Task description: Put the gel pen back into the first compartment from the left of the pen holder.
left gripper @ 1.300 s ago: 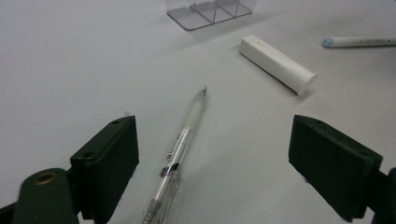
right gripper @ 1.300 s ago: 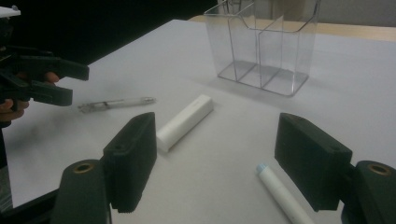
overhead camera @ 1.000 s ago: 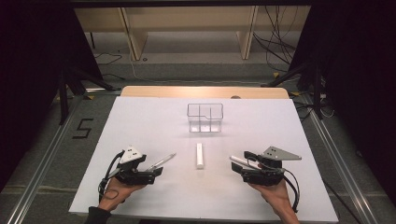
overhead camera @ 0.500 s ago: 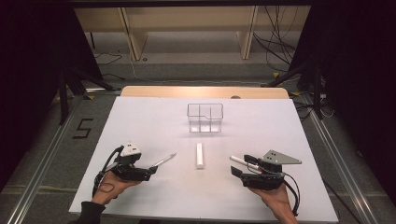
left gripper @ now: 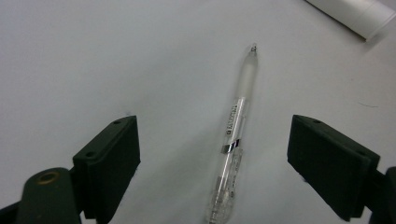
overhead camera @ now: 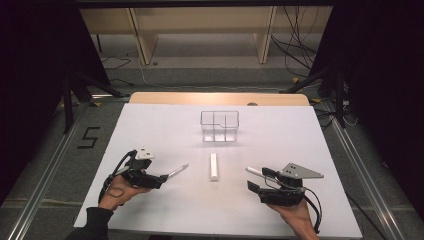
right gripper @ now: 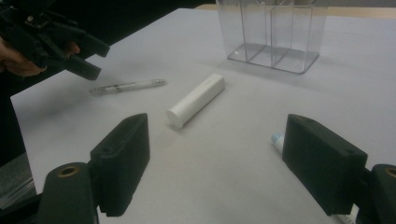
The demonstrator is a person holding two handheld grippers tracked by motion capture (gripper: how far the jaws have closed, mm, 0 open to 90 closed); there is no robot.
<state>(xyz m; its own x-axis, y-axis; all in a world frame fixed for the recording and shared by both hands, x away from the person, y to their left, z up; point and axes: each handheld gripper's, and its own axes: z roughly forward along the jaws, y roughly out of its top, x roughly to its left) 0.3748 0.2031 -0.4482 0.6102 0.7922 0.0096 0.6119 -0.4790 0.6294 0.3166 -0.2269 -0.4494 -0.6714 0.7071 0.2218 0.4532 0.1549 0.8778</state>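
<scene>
A clear pen [overhead camera: 178, 171] [left gripper: 233, 130] lies on the white table, tip pointing away from my left gripper [overhead camera: 162, 179] [left gripper: 214, 125], which is open with its jaws either side of the pen's back half. A white cylinder [overhead camera: 214, 166] [right gripper: 196, 99] lies at the table's middle. My right gripper [overhead camera: 259, 179] [right gripper: 217, 122] is open and holds nothing. A second pen with a pale blue end [overhead camera: 254, 171] [right gripper: 278, 140] lies just inside its right jaw. In the right gripper view the left gripper [right gripper: 86, 60] is at the upper left.
A clear plastic organiser [overhead camera: 220, 125] [right gripper: 271, 32] with several compartments stands empty behind the cylinder. The white table top [overhead camera: 150, 130] ends in a wooden strip at the far edge. Dark floor, cables and shelf legs lie beyond.
My right gripper has drawn back slightly toward the near edge. My left gripper has shifted a little to the left. Both pens and the cylinder have stayed put.
</scene>
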